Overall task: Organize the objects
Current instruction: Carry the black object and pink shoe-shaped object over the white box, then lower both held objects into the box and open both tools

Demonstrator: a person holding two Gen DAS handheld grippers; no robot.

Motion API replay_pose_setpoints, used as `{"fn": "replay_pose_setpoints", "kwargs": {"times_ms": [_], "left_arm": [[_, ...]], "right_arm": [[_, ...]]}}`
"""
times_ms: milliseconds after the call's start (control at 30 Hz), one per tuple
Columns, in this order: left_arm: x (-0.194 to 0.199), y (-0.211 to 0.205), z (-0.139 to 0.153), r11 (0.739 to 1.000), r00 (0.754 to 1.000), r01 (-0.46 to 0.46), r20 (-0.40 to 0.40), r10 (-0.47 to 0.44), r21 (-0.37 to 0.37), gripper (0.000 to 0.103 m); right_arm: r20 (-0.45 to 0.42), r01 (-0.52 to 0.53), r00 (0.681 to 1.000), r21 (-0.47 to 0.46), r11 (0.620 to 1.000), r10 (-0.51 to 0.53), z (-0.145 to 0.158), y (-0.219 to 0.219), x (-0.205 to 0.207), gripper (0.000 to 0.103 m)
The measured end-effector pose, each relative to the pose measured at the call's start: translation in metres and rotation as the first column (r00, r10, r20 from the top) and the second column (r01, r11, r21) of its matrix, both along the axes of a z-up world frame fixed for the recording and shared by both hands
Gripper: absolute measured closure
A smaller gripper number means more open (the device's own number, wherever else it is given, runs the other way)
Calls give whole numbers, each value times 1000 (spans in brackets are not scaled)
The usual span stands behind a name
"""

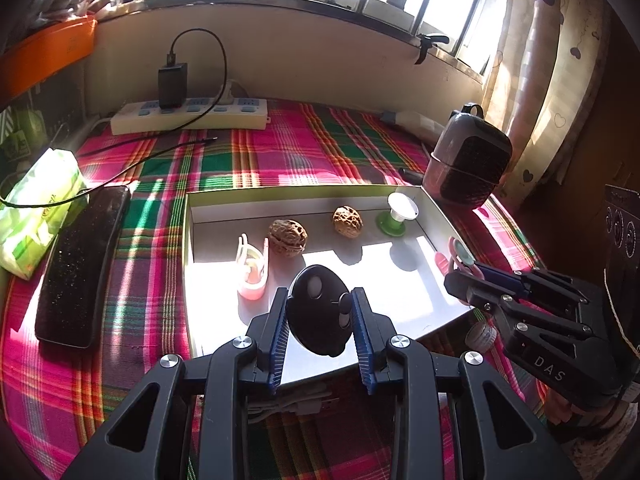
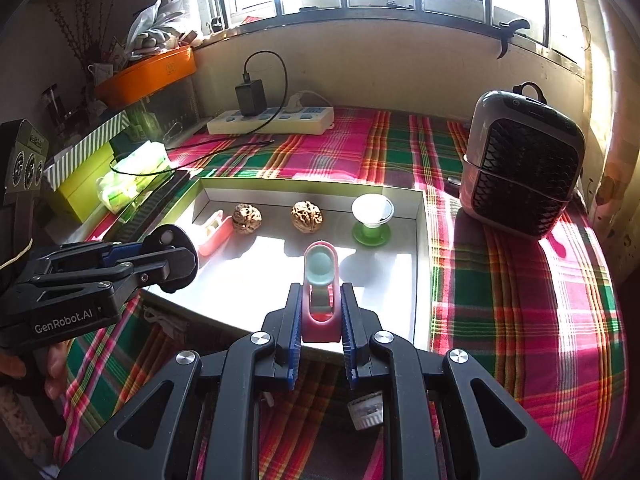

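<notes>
Where the left wrist camera looks down along its own fingers, the left gripper (image 1: 320, 312) is clamped on a black oval remote (image 1: 318, 312), its blue ribbed pads pressing the remote's two sides. The remote hangs above the near edge of a shallow white tray (image 1: 400, 194) that lies on a pink, green and red plaid cloth (image 1: 280, 148). Inside the tray sit a pink clip holder (image 1: 253, 270) at the left, two walnuts (image 1: 287, 237) side by side in the middle, and a green-footed white cup (image 1: 400, 212) at the far right. At the right edge of the view the right gripper (image 1: 466, 266) comes in, jaws closed on a pink-and-teal object (image 1: 460, 252); white letters on its black body read "DAS". A dark phone (image 1: 82, 264) and a green tissue pack (image 1: 40, 208) lie left of the tray, a white power strip (image 1: 188, 114) with a black charger plugged in lies beyond it, and a grey desk fan (image 1: 468, 160) stands to the right.

In the right wrist view, the right gripper (image 2: 320, 320) grips the pink holder's base, its teal round pad (image 2: 322, 266) pointing away over the tray (image 2: 420, 240). The left gripper (image 2: 168, 258) enters from the left holding the black remote (image 2: 174, 242) over the tray's left edge; its body is printed "GenRobot.AI". The walnuts (image 2: 247, 219), cup (image 2: 372, 216) and pink clip holder (image 2: 214, 234) line the tray's far side. A small white cap (image 2: 366, 412) lies on the cloth below the gripper, its label unreadable.
</notes>
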State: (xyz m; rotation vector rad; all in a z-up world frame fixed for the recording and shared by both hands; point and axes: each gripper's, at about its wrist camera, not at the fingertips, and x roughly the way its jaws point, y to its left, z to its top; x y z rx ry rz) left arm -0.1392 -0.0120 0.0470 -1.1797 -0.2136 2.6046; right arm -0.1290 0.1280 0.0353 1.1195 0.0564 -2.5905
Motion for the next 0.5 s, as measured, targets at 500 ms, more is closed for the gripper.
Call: {"fn": "replay_pose_setpoints", "kwargs": {"times_ms": [500], "left_arm": [[-27, 3, -15, 999, 999, -7, 32, 8, -35, 75]], "right_arm": [[33, 18, 999, 16, 1000, -19, -13, -2, -39, 85]]}}
